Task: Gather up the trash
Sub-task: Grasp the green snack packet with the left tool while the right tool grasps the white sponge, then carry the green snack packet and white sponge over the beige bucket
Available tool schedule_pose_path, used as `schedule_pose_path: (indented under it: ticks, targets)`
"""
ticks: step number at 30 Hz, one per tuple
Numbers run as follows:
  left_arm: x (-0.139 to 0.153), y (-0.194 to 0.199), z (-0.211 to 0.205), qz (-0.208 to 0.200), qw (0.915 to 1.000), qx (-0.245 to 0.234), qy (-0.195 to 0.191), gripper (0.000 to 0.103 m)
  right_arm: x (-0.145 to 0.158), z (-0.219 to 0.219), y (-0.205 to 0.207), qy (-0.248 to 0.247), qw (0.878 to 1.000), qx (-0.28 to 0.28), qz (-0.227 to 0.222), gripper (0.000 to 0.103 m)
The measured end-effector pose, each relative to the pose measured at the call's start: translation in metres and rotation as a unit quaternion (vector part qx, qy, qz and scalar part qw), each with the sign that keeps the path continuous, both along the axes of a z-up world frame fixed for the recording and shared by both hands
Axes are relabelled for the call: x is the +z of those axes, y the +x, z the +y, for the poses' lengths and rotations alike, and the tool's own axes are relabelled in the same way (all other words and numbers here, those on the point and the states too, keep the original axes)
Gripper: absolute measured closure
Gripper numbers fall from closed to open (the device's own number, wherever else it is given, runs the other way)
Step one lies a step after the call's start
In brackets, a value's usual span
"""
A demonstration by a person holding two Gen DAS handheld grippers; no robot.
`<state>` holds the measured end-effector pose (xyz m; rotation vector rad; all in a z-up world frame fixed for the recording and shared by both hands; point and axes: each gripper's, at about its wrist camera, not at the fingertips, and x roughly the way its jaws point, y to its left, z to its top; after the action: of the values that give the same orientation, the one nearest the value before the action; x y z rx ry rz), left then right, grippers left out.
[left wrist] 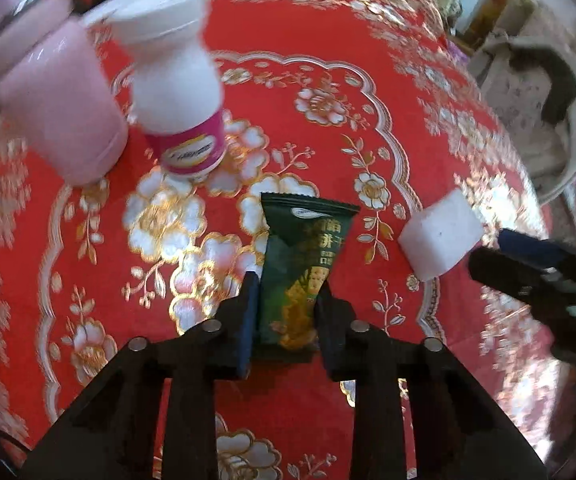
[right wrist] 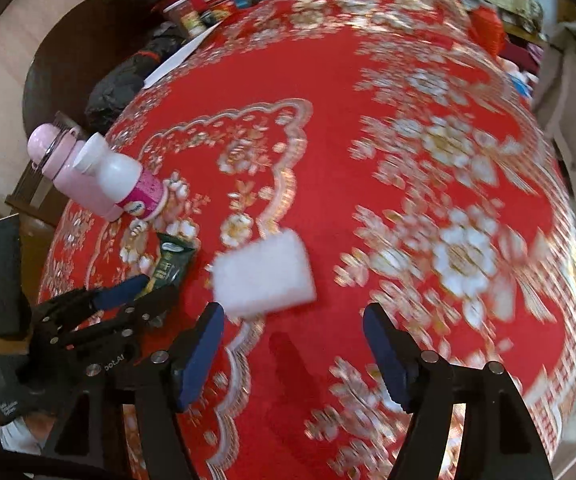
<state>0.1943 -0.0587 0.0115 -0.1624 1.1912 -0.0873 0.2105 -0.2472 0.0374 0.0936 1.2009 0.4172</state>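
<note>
While the green snack wrapper [left wrist: 307, 272] lies lengthwise between your left gripper's [left wrist: 288, 284] fingers [left wrist: 250, 312], its lower half sits pinched by both blue pads and its sealed top edge points away from you over the red floral cloth of the bench [left wrist: 367, 40]. Just right of it, the white foam block [right wrist: 264, 278] rests on the cloth, close ahead of your right gripper [right wrist: 293, 330] and nearer its left finger [right wrist: 202, 354]; those fingers are spread wide and touch nothing. Farther left, beyond the wrapper, a white bottle with a pink label [left wrist: 180, 80] stands touching a pink flask [left wrist: 60, 108] near the bench edge.
</note>
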Motion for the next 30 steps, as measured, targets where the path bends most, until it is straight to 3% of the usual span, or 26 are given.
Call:
schedule_pose_path:
  ticks: [2, 7, 8, 9, 18, 30]
  targets:
    - [0.001, -0.004, 0.007, 0.003, 0.9998, 0.011, -0.015, 0.086, -0.002, 0.011, 0.005, -0.006, 1.000, 0.015, -0.005, 0.033]
    - [0.008, -0.018, 0.004, -0.006, 0.9997, 0.012, -0.019, 0.087, -0.023, 0.032, 0.012, -0.048, 0.998, 0.037, 0.005, 0.037]
    - [0.010, -0.021, 0.002, -0.008, 0.9997, 0.011, -0.021, 0.087, -0.020, 0.030, 0.010, -0.040, 0.999, 0.035, -0.009, 0.057]
    - [0.011, -0.023, -0.001, -0.008, 0.9997, 0.011, -0.021, 0.087, -0.018, 0.028, 0.008, -0.030, 0.999, 0.035, -0.014, 0.059]
    - [0.031, -0.052, -0.037, -0.025, 0.9996, -0.012, -0.009, 0.088, 0.008, -0.019, -0.035, 0.000, 1.000, 0.003, -0.030, 0.059]
    - [0.057, -0.097, -0.119, -0.050, 0.9963, -0.070, -0.002, 0.088, 0.016, -0.094, -0.114, 0.009, 0.998, -0.052, -0.021, 0.059]
